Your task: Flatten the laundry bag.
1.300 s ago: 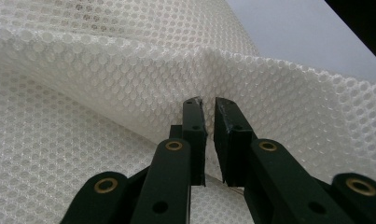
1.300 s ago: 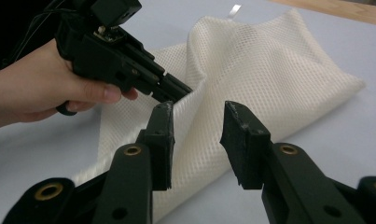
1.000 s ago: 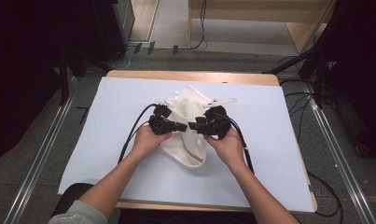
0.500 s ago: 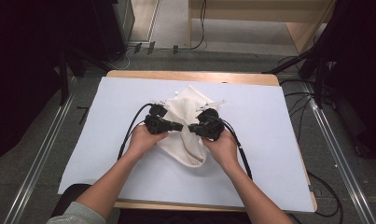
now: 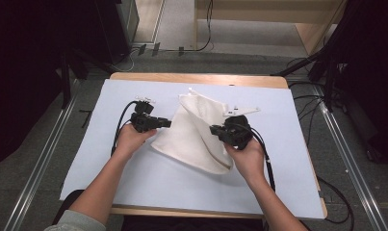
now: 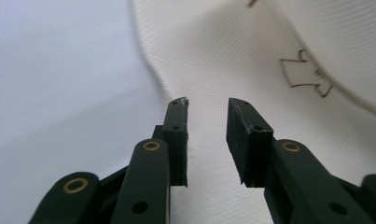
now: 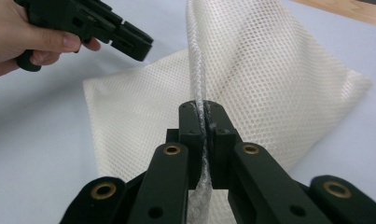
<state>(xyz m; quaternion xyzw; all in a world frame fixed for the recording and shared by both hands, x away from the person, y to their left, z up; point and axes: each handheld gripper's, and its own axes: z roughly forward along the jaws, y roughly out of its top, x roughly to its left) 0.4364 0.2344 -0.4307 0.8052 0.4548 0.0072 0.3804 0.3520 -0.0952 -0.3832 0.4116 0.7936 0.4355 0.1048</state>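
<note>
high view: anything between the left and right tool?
The white mesh bag spans the gap between the left tool and right tool. The right tool is shut on a raised fold of it; the left tool's jaws are open at its edge.

Even, soft overhead light on the pale table cover (image 5: 134,183); dark, underexposed surroundings at left and right edges of high view. Faint shadows only under the mesh bag (image 5: 196,139). No glare. Left gripper view: near jaws soft, slightly blurred. Right gripper view: mesh sharp, far table edge out of focus.
</note>
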